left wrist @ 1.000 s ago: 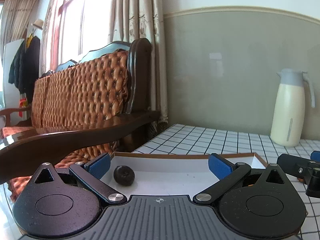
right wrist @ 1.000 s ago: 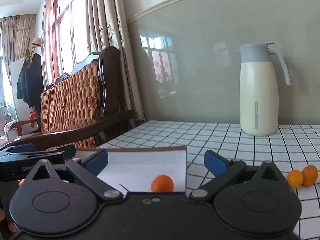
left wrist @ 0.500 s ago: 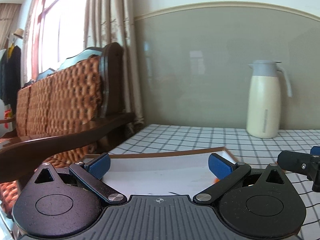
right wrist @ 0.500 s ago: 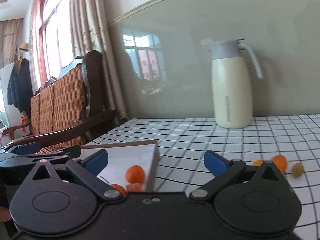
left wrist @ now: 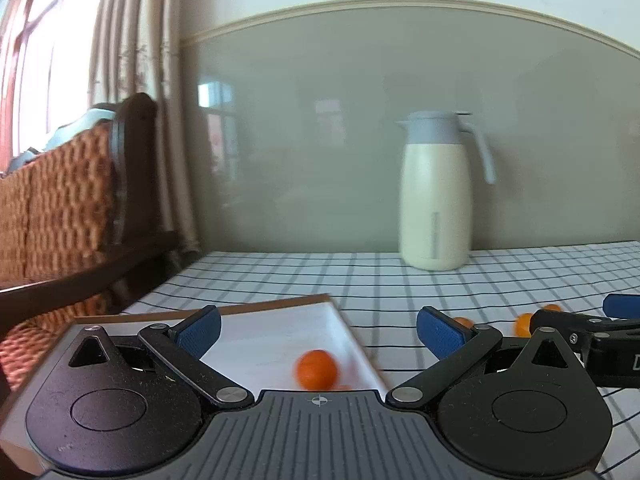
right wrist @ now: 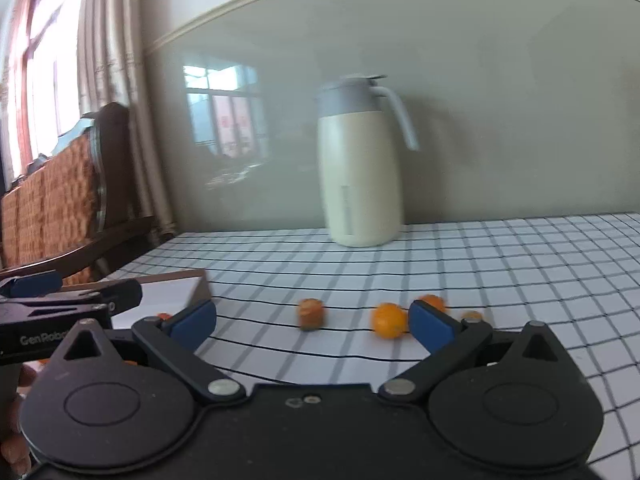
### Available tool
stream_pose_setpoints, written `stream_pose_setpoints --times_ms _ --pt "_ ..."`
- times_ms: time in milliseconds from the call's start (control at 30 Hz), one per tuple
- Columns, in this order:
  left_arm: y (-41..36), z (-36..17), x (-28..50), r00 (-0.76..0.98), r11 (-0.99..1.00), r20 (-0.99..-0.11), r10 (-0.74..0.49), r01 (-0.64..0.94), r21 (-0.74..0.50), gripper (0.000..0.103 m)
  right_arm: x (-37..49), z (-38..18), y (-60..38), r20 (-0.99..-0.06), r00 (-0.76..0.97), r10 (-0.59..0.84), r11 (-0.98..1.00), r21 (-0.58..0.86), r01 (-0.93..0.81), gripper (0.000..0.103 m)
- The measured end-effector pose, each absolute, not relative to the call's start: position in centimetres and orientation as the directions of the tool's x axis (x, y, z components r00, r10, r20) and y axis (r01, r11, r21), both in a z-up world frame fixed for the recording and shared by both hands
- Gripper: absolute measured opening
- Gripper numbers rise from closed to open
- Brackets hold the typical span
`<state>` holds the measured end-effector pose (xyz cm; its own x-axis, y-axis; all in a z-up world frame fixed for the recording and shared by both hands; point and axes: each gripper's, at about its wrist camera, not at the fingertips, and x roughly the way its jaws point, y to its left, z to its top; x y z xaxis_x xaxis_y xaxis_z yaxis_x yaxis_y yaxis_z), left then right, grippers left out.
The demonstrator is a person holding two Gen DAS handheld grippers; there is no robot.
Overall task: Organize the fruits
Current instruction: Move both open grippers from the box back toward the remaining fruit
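Note:
A white tray (left wrist: 280, 332) with a brown rim lies on the checked tablecloth; an orange fruit (left wrist: 316, 369) sits in its right part. My left gripper (left wrist: 318, 328) is open and empty, hovering over the tray. My right gripper (right wrist: 312, 318) is open and empty, low over the cloth right of the tray (right wrist: 172, 290). Ahead of it lie a brownish fruit (right wrist: 310, 314), an orange fruit (right wrist: 387, 320), another orange one (right wrist: 432, 301) partly behind the right finger, and a small pale one (right wrist: 471, 315). Some of these show in the left wrist view (left wrist: 522, 323).
A cream thermos jug (left wrist: 436, 196) with a grey lid stands at the back by the wall; it also shows in the right wrist view (right wrist: 360, 172). A wooden sofa with orange cushions (left wrist: 60, 208) stands left of the table. The table's left edge is near the tray.
Both grippers have swung to the right. The dark fruit in the tray has left the left view; an orange one now shows. Loose fruits on the cloth have come before the right gripper.

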<state>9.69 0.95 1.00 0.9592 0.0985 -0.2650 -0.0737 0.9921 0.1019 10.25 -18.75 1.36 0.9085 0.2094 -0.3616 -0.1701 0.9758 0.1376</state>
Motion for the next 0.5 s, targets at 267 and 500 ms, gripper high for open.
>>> stream_pose_setpoints --times_ms 267,500 --pt "-2.7 0.1 11.2 0.945 0.998 -0.326 0.011 0.007 0.056 0.103 10.1 0.9 -22.5 -0.388 0.916 0.106 0.989 0.136 -0.057 0.097" --pt "-5.5 -0.9 12.4 0.926 0.996 -0.376 -0.031 0.058 0.062 0.103 10.5 0.3 -24.8 -0.415 0.909 0.034 0.993 0.118 0.017 0.09"
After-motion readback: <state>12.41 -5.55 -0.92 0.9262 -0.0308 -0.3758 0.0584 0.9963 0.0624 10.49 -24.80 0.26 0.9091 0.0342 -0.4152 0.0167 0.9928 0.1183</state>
